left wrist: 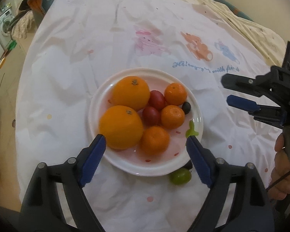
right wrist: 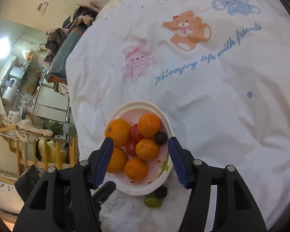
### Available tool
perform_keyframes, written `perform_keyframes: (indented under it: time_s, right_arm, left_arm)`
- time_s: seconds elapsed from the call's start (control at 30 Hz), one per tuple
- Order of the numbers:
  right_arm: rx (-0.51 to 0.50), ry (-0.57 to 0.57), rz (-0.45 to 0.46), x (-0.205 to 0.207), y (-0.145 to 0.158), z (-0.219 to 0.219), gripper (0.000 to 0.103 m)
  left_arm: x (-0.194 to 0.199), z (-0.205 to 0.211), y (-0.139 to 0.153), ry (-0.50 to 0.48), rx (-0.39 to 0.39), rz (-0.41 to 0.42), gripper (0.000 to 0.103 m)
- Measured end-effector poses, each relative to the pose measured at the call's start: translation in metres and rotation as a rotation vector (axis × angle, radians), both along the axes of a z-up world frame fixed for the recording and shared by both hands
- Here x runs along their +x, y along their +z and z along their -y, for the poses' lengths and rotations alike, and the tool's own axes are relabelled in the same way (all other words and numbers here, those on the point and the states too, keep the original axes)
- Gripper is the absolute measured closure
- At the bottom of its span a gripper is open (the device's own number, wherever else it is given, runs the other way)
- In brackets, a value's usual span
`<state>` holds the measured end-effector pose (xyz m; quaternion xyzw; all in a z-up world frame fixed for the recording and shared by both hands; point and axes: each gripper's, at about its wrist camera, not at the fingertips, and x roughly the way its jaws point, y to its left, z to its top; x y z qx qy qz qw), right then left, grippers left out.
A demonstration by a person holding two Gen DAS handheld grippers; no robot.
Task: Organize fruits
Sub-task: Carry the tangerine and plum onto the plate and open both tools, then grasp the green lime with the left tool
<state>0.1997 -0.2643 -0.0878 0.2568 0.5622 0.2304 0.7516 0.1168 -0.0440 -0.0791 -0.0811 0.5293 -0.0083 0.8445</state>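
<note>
A white plate (left wrist: 145,171) on the printed cloth holds two big oranges (left wrist: 131,92), three small mandarins (left wrist: 172,116), two red cherry tomatoes (left wrist: 157,100) and a dark grape (left wrist: 186,107). Off the plate's near rim lie a green grape (left wrist: 179,176) and a second dark grape (right wrist: 160,191). My left gripper (left wrist: 146,138) hangs open over the plate's near side, its pads pressing on nothing. My right gripper (right wrist: 140,139) is open too, above the same plate (right wrist: 137,191). In the left wrist view the right gripper (left wrist: 226,89) reaches in from the right, clear of the plate.
The white cloth (right wrist: 212,100) with cartoon bears and blue lettering covers a soft, wrinkled bed. A hand (left wrist: 282,174) holds the right gripper's handle. The bed's left edge (right wrist: 71,100) drops to a cluttered floor with furniture.
</note>
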Motion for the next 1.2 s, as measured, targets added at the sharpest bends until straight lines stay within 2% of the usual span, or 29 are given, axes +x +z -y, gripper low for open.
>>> perform_keyframes:
  time_s: [0.27,0.4,0.57,0.7,0.83,1.1,1.2]
  right_arm:
    - [0.005,-0.018,0.016,-0.017,0.01,0.01,0.041]
    - [-0.006,-0.021,0.023,-0.028,0.017,0.012,0.041]
    - [-0.043,-0.025,0.029,-0.043,0.024,0.018,0.041]
    - [-0.07,-0.082,-0.016,-0.059,0.023,0.035,0.041]
    - [-0.06,-0.193,-0.037,-0.075,0.022,0.06,0.023]
    - [0.027,-0.255,-0.123,-0.072,0.006,0.075,0.022]
    - [0.004,-0.255,-0.132,-0.072,0.004,0.074,0.023]
  left_arm:
    - [-0.009,-0.01,0.019,0.014,0.025,0.042,0.02]
    - [-0.016,-0.012,0.021,0.029,0.006,0.042,0.02]
    - [-0.027,-0.004,0.02,-0.003,0.011,0.038,0.02]
    - [-0.035,0.01,0.013,-0.041,0.011,0.005,0.02]
    - [-0.044,0.03,0.002,-0.099,0.024,-0.031,0.02]
    - [-0.055,0.052,-0.023,-0.16,0.064,-0.097,0.02]
    - [-0.054,0.053,-0.034,-0.15,0.059,-0.136,0.021]
